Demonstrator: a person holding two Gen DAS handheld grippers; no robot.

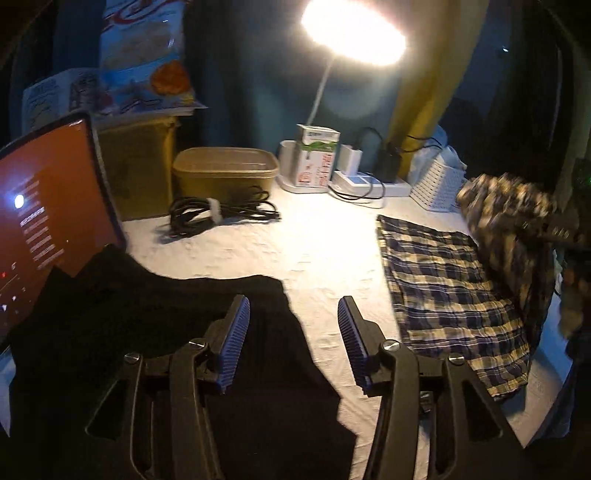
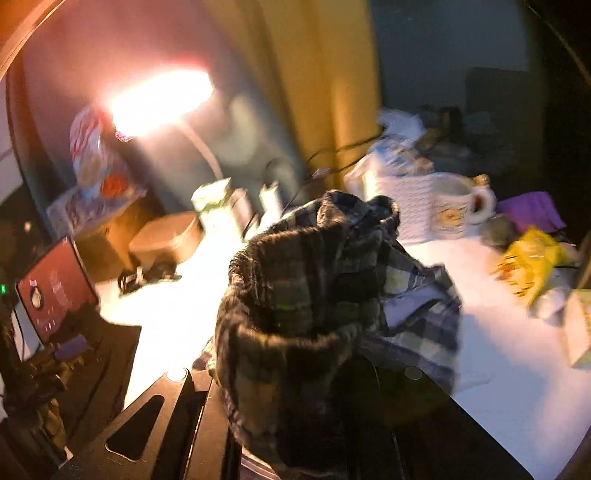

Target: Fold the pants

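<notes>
Plaid pants (image 1: 450, 295): they lie on the right part of the counter (image 1: 314, 251), one end spread flat, the other end lifted in a bunch at the right edge of the left wrist view. You hold that end up, most likely so it can be carried over the flat part as a fold.
Right tool (image 2: 314, 369): its jaws are pressed together, pinching the gathered waist end of the pants, which fills the middle of the right wrist view and hides the fingertips. Blur smears the fabric, so the exact pinch point cannot be read.
Left tool (image 1: 293, 339): spread, nothing between its ribbed pads (image 1: 236, 339). It hangs over the edge of a black garment (image 1: 184, 314) and the bare counter, apart from the plaid cloth, so you have it free to pin or smooth the flat end.
Black garment: dark cloth at the left, well apart from the pants, seemingly set aside.
Surroundings: a lit tablet (image 1: 40, 229), a coiled cable (image 1: 218, 214), a lidded tub (image 1: 225, 170) and a lamp (image 1: 351, 33) stand along the back and left, leaving the middle open for folding.
</notes>
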